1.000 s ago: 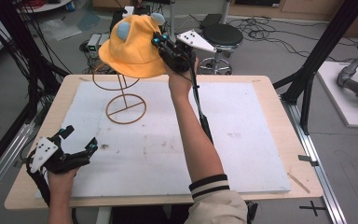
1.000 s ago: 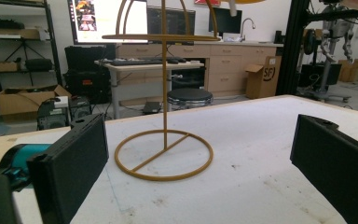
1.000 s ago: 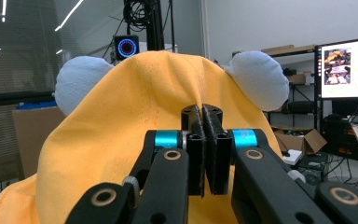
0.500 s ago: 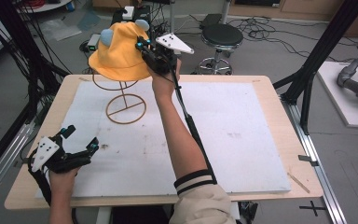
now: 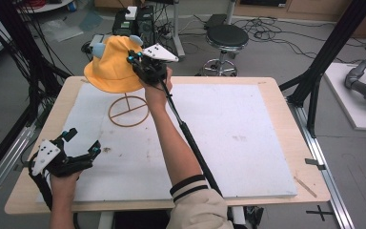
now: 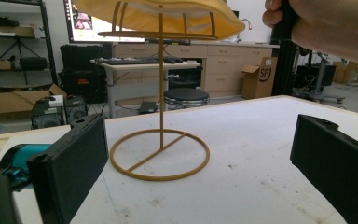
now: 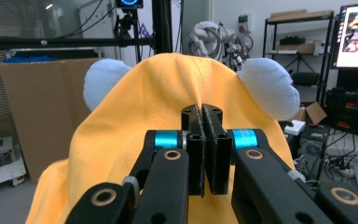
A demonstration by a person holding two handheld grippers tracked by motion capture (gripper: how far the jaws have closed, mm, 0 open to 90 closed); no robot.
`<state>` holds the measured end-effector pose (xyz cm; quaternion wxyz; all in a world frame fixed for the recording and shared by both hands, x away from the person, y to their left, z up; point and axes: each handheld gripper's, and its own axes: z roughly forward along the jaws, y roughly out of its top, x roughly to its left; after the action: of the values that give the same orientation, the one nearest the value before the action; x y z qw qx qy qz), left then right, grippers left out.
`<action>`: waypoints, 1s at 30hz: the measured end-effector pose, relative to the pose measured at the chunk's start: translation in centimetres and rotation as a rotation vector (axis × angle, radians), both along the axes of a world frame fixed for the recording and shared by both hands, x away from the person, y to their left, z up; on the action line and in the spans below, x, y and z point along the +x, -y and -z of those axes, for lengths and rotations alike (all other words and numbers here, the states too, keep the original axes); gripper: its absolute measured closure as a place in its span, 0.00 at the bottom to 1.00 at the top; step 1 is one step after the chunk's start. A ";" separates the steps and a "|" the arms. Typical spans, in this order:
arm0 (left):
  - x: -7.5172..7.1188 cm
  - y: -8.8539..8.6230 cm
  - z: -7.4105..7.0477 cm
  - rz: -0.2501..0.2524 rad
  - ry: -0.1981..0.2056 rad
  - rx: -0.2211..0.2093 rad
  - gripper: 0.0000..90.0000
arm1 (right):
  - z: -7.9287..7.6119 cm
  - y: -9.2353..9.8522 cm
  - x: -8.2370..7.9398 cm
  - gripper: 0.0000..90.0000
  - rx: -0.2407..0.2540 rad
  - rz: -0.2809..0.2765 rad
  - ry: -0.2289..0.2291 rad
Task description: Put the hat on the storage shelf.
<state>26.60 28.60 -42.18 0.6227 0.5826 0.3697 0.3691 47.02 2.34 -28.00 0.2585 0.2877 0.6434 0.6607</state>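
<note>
- Since the earlier frames, the right gripper (image 5: pixel 134 61) had carried the yellow hat (image 5: pixel 112 67) leftward and lower in the high view, so that the hat came to hang over the top of the wire hat stand (image 5: pixel 128 110); the right forearm had swung left with it.
- The left gripper (image 5: pixel 83 148) had stayed in place near the table's (image 5: pixel 267 81) front left corner, resting over the white mat (image 5: pixel 228 143).
- The right gripper's jaws were pressed together on a fold of the hat's yellow cloth, as the right gripper view showed (image 7: pixel 206 149), with the fabric (image 7: pixel 140 116) rising right behind the closed pads.
- Two pale blue padded ears (image 7: pixel 268 86) stood out from the hat, one on each side of the pinched fold.
- The left gripper's jaws stood wide apart with nothing between them; in its own view the two black pads (image 6: pixel 74 163) framed the stand's ring base.
- In the left gripper view, the stand (image 6: pixel 161 154) stood upright on the mat, its thin post rising to a wire crown that sat inside the hat's brim (image 6: pixel 168 16).
- The person's right hand (image 6: pixel 326 28) showed at that view's upper right, just beside the brim.
- Whether the hat already rested its weight on the crown could not be told.
</note>
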 end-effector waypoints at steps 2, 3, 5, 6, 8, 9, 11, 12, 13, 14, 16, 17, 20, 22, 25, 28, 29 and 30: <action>0.0 0.0 0.0 -0.002 -0.001 -0.003 0.05 | 0.4 -0.2 -0.1 0.99 -0.013 -0.006 -0.004; 0.0 -0.1 0.0 -0.003 0.000 -0.007 0.05 | 0.6 -0.3 -0.2 0.99 -0.018 -0.006 -0.004; 0.0 -0.1 0.0 -0.002 -0.001 -0.010 0.05 | 1.0 -0.3 -0.4 0.99 -0.011 -0.014 -0.004; 0.0 -0.1 0.1 -0.002 -0.002 -0.010 0.05 | 1.0 -0.3 -0.4 0.99 -0.011 -0.014 -0.004; 0.0 -0.1 0.1 -0.002 -0.005 -0.001 0.05 | 1.6 -0.3 -0.4 0.99 -0.024 -0.017 -0.013; 0.0 0.0 0.1 -0.002 -0.003 -0.001 0.05 | 1.6 -0.3 -0.5 0.98 -0.025 -0.021 -0.016; 0.0 0.0 0.1 0.000 -0.003 0.006 0.05 | 1.6 -0.3 -0.5 0.98 -0.028 -0.020 -0.013; 0.1 0.0 0.1 -0.001 -0.004 -0.002 0.05 | 1.5 -0.2 -0.6 0.97 -0.036 -0.027 -0.005; 0.1 0.0 0.1 -0.001 -0.004 -0.002 0.05 | 1.5 -0.2 -0.6 0.97 -0.036 -0.027 -0.005; 0.1 0.0 0.1 0.000 -0.004 -0.003 0.05 | 1.4 -0.2 -0.7 0.94 -0.044 -0.029 -0.003; 0.1 -0.1 0.1 0.002 -0.006 -0.003 0.05 | 1.2 -0.2 -0.9 0.83 -0.074 -0.018 0.009; 0.1 0.0 0.1 0.004 -0.006 -0.005 0.05 | 1.1 -0.1 -1.1 0.75 -0.079 -0.010 0.011; 0.1 0.0 0.2 0.006 -0.015 -0.004 0.05 | 0.7 0.1 -1.6 0.50 -0.087 0.041 0.022; 0.1 0.0 0.2 0.005 -0.014 -0.011 0.05 | 0.4 0.3 -2.1 0.41 -0.109 0.089 0.053; 0.1 -0.1 0.2 0.004 -0.011 -0.023 0.05 | 0.1 0.7 -2.8 0.33 -0.126 0.104 0.074; 0.1 -0.2 0.3 0.003 -0.018 -0.016 0.05 | -0.4 1.7 -3.5 0.27 -0.118 0.108 0.095; 0.1 -0.2 0.3 0.003 -0.019 -0.015 0.05 | -0.7 2.3 -3.7 0.26 -0.108 0.105 0.103; 0.1 -0.2 0.3 0.003 -0.021 -0.015 0.05 | -0.9 2.7 -3.9 0.25 -0.102 0.104 0.105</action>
<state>26.73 28.84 -42.51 0.6238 0.5822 0.3780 0.3593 43.10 -0.31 -27.10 0.3399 0.2721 0.6460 0.6269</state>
